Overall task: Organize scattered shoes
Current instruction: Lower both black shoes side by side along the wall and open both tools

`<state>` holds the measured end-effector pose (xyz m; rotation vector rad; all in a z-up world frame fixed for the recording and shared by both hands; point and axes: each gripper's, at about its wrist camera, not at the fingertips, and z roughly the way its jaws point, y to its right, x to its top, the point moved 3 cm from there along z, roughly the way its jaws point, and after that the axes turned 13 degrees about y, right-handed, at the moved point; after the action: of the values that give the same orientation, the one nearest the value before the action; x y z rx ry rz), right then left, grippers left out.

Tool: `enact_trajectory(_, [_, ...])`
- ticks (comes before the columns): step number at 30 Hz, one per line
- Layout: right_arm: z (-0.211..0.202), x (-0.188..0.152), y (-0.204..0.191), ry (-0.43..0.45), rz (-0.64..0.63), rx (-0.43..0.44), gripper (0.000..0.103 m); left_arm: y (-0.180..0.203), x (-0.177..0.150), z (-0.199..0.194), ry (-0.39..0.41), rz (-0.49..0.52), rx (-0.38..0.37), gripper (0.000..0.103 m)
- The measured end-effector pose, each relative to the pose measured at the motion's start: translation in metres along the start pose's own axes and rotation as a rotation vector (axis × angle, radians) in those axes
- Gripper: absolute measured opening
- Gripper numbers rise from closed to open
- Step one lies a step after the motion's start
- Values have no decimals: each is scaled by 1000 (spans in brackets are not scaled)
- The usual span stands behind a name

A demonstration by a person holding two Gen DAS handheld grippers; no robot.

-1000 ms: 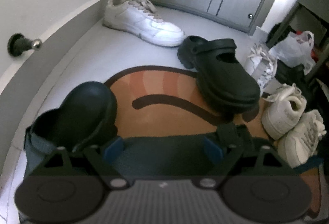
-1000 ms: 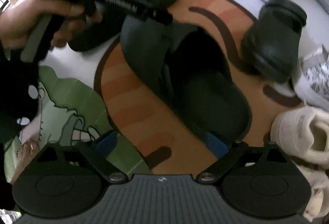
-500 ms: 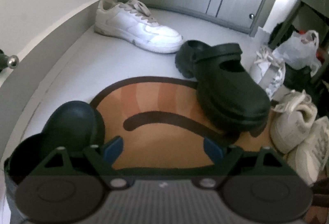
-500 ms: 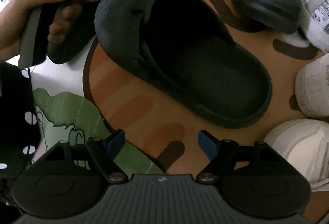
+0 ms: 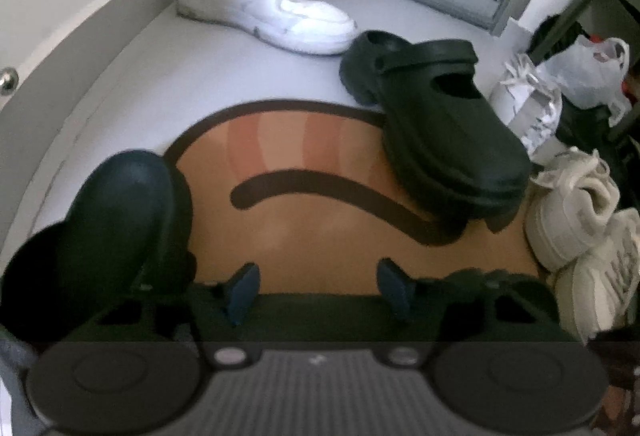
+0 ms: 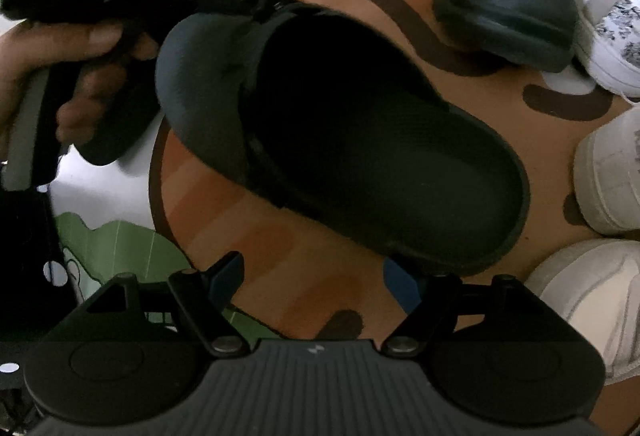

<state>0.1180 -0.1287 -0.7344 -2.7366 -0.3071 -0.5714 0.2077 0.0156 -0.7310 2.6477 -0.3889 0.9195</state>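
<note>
Black clogs number three: one (image 5: 436, 124) at two o'clock on the orange mat (image 5: 304, 236), one (image 5: 120, 220) at nine, one slide (image 6: 360, 140) between both tools. White sneakers number five, one (image 5: 264, 8) at twelve. Left gripper (image 5: 318, 288) has been closing around the slide's strap and right gripper (image 6: 316, 276) over its heel rim; whether either grips, I cannot tell.

A dark open-backed clog (image 6: 360, 140) lies upright on the orange mat, a second dark clog (image 5: 436, 124) with a heel strap beyond it; one white sneaker (image 5: 260, 8) sits by the wall, pale sneakers (image 5: 576, 212) cluster at the mat's right edge
</note>
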Motion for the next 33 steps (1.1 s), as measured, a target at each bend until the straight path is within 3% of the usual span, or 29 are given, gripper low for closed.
enact_trajectory(5, [-11,10,12,51,-6,-63,70,-8,-8,-6,-79,-23,-14,58])
enact_trajectory(8, [-16,16,15,85,-89,-117,71,-8,-12,-12,-100,-29,0,52])
enact_trajectory(14, [-16,18,19,116,-125,-138,71,-14,-26,-32,-130,-16,39,52])
enact_trajectory(19, [-11,32,6,155,-209,-138,65,-23,-35,-47,-142,-23,75,45])
enact_trajectory(23, [-3,43,-3,182,-264,-138,63,-37,-37,-60,-126,-75,70,42])
enact_trajectory(25, [1,44,-4,165,-277,-128,65,-42,-35,-68,-108,-92,49,45])
enact_trajectory(29, [1,33,-11,118,-313,-53,94,-47,-27,-85,-51,-123,49,54])
enact_trajectory(33, [8,17,-32,87,-416,-4,95,-44,-25,-94,-30,-155,49,58])
